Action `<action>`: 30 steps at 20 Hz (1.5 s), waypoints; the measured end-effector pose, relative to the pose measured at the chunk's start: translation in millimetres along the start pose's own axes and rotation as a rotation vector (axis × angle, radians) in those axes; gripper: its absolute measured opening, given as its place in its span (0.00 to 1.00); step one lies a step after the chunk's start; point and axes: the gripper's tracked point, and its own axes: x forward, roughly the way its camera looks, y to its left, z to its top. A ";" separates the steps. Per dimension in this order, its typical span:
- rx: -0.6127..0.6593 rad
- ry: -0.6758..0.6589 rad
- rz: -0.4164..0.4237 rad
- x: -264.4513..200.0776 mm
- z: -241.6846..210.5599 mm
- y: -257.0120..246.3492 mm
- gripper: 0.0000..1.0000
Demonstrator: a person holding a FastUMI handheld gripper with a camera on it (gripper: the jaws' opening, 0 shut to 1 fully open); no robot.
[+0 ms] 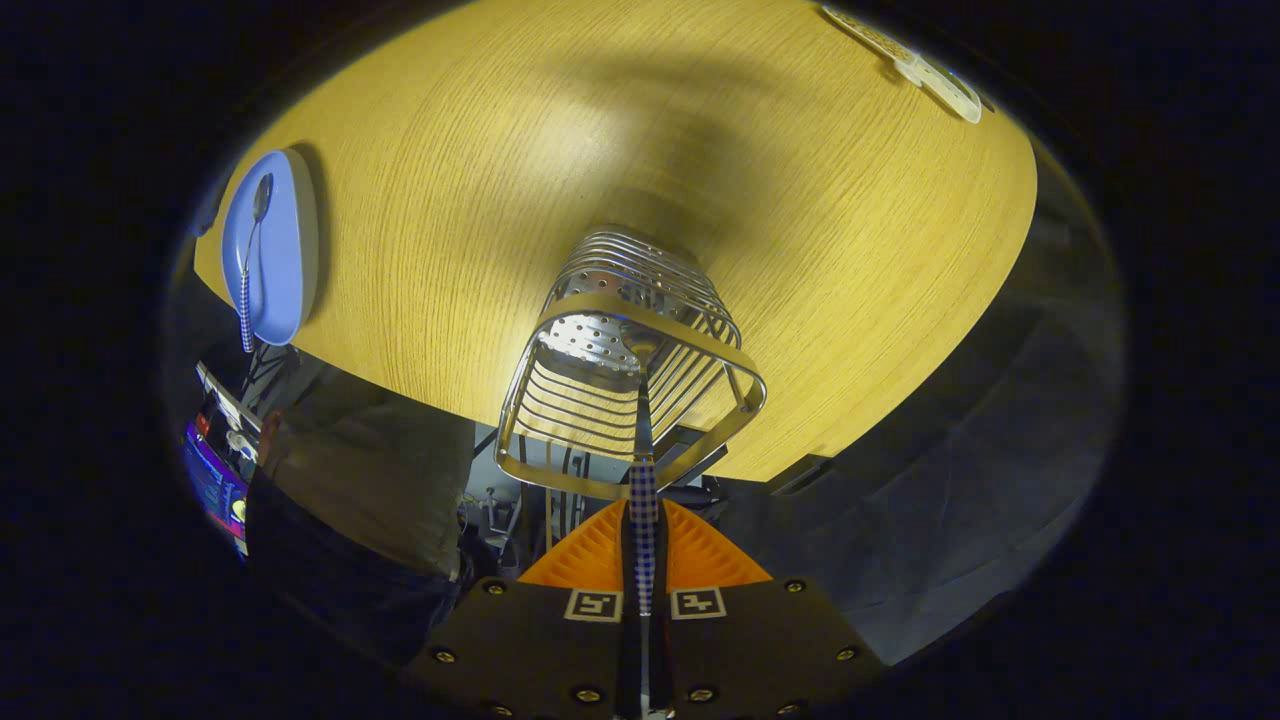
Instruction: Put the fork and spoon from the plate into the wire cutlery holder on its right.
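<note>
gripper view: gripper (643, 560) closed on fork (642, 470) by its checkered handle, head down inside wire cutlery holder (625, 360) | spoon (250, 260) lies on plate (270, 245), well apart across table (800, 250) | handling: light, stiff, thin, likely slippery; pinch mid-handle

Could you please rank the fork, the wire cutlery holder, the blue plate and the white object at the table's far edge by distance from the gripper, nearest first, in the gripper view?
1. The fork: clamped between the fingers of the gripper.
2. The wire cutlery holder: just ahead; the fork's head reaches inside it.
3. The blue plate: off to the left, spoon on it.
4. The white object: far right edge of the table.
</note>
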 end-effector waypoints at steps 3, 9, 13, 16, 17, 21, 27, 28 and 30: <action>0.008 -0.021 0.007 -1.1 3.7 0.0 0.08; 0.038 -0.093 -0.002 -14.5 -4.8 -8.3 0.11; 0.078 -0.121 0.070 -17.0 -10.6 5.6 0.25; 0.098 -0.157 0.063 -23.3 -17.4 3.2 0.26; 0.101 -0.166 0.050 -22.7 -23.9 5.3 0.26; 0.137 -0.224 0.054 -37.1 -39.4 15.2 0.26; 0.173 -0.341 0.061 -57.8 -58.5 53.4 0.26; 0.177 -0.358 0.066 -59.9 -59.9 59.7 0.26; 0.174 -0.389 0.075 -64.4 -61.0 78.1 0.26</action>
